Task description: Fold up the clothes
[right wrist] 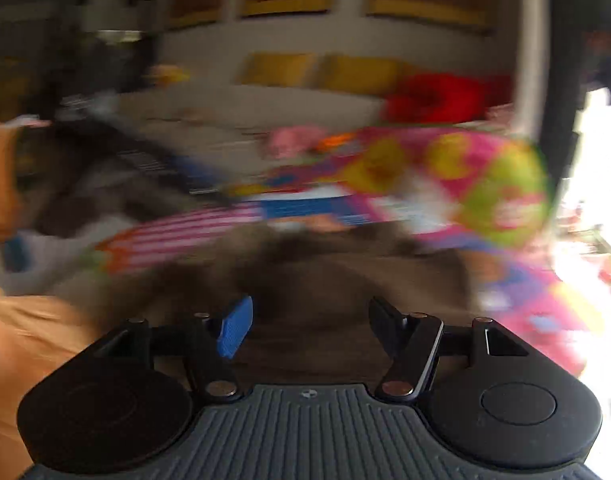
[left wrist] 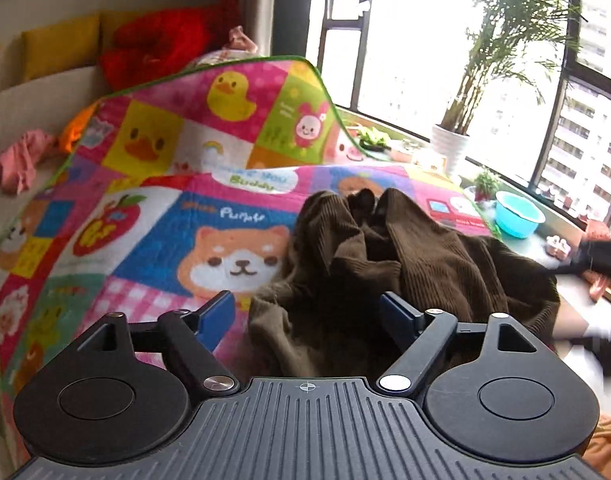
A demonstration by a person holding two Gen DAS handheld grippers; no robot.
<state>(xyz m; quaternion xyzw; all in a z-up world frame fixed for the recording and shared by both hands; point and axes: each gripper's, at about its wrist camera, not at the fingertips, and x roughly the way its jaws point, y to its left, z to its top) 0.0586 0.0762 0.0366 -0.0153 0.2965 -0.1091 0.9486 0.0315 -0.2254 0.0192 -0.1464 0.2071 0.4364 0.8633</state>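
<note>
A crumpled brown ribbed garment (left wrist: pixel 385 264) lies in a heap on a bright cartoon-print quilt (left wrist: pixel 153 208). My left gripper (left wrist: pixel 307 316) is open and empty, just in front of the garment's near edge. The right wrist view is blurred by motion. In it my right gripper (right wrist: pixel 307 326) is open and empty over the brown garment (right wrist: pixel 345 280), with the quilt (right wrist: pixel 445 176) beyond. The right gripper also shows as a dark blurred shape at the far right of the left wrist view (left wrist: pixel 601 260).
A pink garment (left wrist: pixel 21 160) and a red cushion (left wrist: pixel 157 44) lie on the beige sofa behind the quilt. A potted palm (left wrist: pixel 453 144) and a blue bowl (left wrist: pixel 517 214) stand on the window ledge at right. Orange cloth (right wrist: pixel 9 360) fills the right wrist view's left side.
</note>
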